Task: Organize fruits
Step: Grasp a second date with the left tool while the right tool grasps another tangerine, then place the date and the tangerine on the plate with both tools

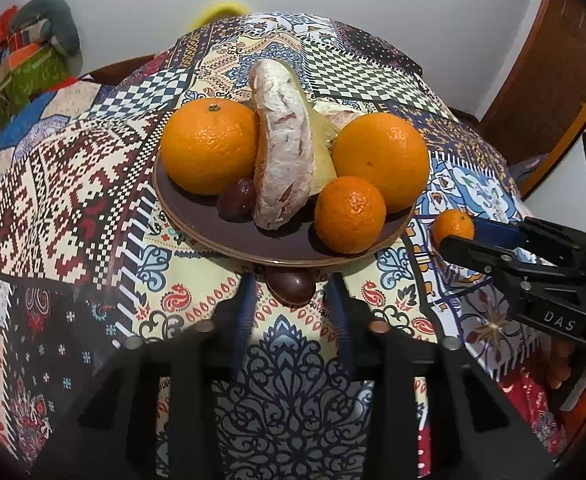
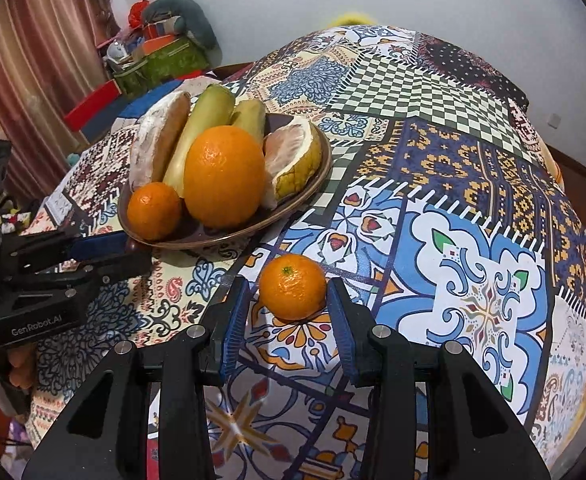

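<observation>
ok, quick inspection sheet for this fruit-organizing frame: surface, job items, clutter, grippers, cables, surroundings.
Surface: round table under a patchwork-print tablecloth.
Job's things: brown plate holds two large oranges, a small mandarin, pomelo wedges and a dark round fruit. Loose mandarin lies on the cloth, off the plate. Another dark round fruit lies on the cloth by the plate's near edge.
Clutter: nothing seen on the table.
Grippers: left gripper open, straddling the dark fruit; right gripper open, fingers flanking the loose mandarin.
Cables: nothing seen.
Surroundings: white wall, striped curtain, shelf of household items, wooden door.
</observation>
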{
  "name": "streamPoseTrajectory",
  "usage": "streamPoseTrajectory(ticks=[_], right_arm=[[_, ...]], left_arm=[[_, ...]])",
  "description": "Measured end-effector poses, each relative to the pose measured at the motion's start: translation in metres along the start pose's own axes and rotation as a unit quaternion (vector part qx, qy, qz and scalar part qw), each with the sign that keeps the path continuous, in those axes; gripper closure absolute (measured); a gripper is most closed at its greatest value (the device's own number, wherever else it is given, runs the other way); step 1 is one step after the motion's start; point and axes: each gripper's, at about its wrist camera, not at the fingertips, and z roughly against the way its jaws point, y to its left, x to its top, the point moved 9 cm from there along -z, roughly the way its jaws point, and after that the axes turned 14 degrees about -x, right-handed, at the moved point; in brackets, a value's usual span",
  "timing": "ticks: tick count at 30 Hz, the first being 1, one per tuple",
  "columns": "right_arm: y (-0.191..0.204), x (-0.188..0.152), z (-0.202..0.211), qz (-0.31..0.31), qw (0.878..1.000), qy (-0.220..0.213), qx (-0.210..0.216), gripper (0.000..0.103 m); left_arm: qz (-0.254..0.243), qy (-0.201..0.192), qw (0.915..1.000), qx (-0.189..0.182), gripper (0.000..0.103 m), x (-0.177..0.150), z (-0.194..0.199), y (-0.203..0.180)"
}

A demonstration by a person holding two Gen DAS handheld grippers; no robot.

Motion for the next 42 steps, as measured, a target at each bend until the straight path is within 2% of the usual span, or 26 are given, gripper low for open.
streamPoseTrajectory(ticks=[4,16,26,34,42], right_arm=[[0.0,0.0,0.002,0.001,1.0,-0.005,-0.002,0.071],[0.002,0.013,0.018,0.002,1.0,-0.029,0.002,0.071],[0.006,0.051,0.039,-0.008,0.997,-0.072,0.009,0.071],[0.033,0.076,0.036,0.01,0.996,-0.09,0.024,0.071],[0.061,0.081,0.019,0.034,0.995,-0.08,0.04,0.071]], left_arm=[[0.001,-0.003,1.0,0.001,0.079,0.003,-0.002,0.002],[0.001,-0.015,0.9999,0.0,0.08,-0.004,0.017,0.0],[-0.008,-0.069,0.9976,0.009,0.08,0.024,0.055,0.001],[-0.001,-0.066,0.9977,0.016,0.08,0.034,0.045,0.017],[0.002,-0.058,0.9983,0.008,0.08,0.039,0.03,0.023]])
